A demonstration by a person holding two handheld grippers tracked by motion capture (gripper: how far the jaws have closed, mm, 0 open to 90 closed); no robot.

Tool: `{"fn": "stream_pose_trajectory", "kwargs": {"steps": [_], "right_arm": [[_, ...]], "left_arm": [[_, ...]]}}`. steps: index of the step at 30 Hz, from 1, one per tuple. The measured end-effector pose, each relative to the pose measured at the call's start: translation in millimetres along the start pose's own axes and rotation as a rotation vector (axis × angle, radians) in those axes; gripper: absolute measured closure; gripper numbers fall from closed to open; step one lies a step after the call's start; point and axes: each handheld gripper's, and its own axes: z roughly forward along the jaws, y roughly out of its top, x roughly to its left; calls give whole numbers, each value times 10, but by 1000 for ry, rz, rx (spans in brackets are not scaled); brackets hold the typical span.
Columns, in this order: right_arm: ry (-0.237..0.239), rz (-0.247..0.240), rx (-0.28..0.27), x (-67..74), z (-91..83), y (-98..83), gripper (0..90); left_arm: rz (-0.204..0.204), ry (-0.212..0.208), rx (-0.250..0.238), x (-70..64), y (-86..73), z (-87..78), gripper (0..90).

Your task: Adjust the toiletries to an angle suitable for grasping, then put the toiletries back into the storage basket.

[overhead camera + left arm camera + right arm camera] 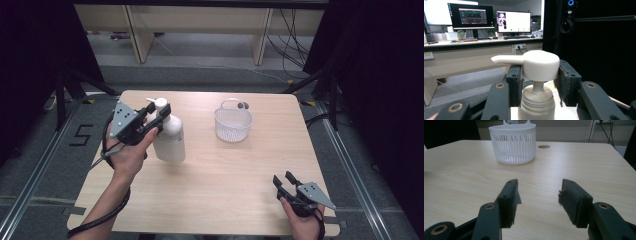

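Observation:
A white pump bottle stands upright on the left part of the wooden table. My left gripper is shut on its pump head: in the left gripper view a black pad sits against each side of the head, whose spout points left. The bottle's ribbed collar shows below. Whether its base touches the table I cannot tell. My right gripper rests low near the table's front right corner, open, with bare wood between its jaws.
A white slotted basket with a loop handle stands at the back middle of the table, straight ahead of the right gripper. A small round hole lies in the tabletop beside it. Black curtains flank the table; desks stand beyond.

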Motion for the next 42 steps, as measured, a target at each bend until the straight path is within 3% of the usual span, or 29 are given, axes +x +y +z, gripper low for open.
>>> {"fn": "stream_pose_trajectory", "kwargs": {"steps": [1,4,11,15,17,18,21,24,25,29,30,31,35,36,38,42], "right_arm": [[3,4,0,0,-1,1,488],[12,14,-29,-1,20,-8,487],[6,36,-17,9,9,-4,486],[-3,5,-25,-9,7,-2,486],[18,31,-22,6,19,-4,486],[28,34,-24,6,27,-7,486],[0,9,-20,-8,3,-1,485],[24,30,-20,-13,13,-4,484],[25,29,-18,-13,15,-4,484],[18,9,-20,-11,19,-1,484],[22,44,-20,17,15,-6,483],[32,29,-18,-4,20,-4,483],[30,24,-19,-6,20,-4,481],[9,31,-25,15,9,-11,478],[8,6,-20,-9,0,-5,477],[7,19,-17,-6,0,-7,476]], "left_arm": [[19,0,-8,9,10,17,595],[1,-5,-4,-6,20,51,595],[-4,-12,-15,-4,48,117,596],[18,-17,-26,-13,83,158,596],[0,-22,-22,-31,91,171,595],[17,-22,-32,-27,104,184,596],[3,-29,-28,-47,113,206,595],[2,-30,-30,-59,121,230,596],[18,-27,-38,-52,128,237,596],[17,-25,-43,-60,144,247,596],[2,-30,-39,-73,150,254,595],[36,-40,-57,-54,164,274,596],[30,-47,-66,-62,180,294,596],[28,-48,-67,-58,188,309,595],[31,-51,-70,-63,198,323,596],[31,-56,-72,-76,215,347,595]]}}
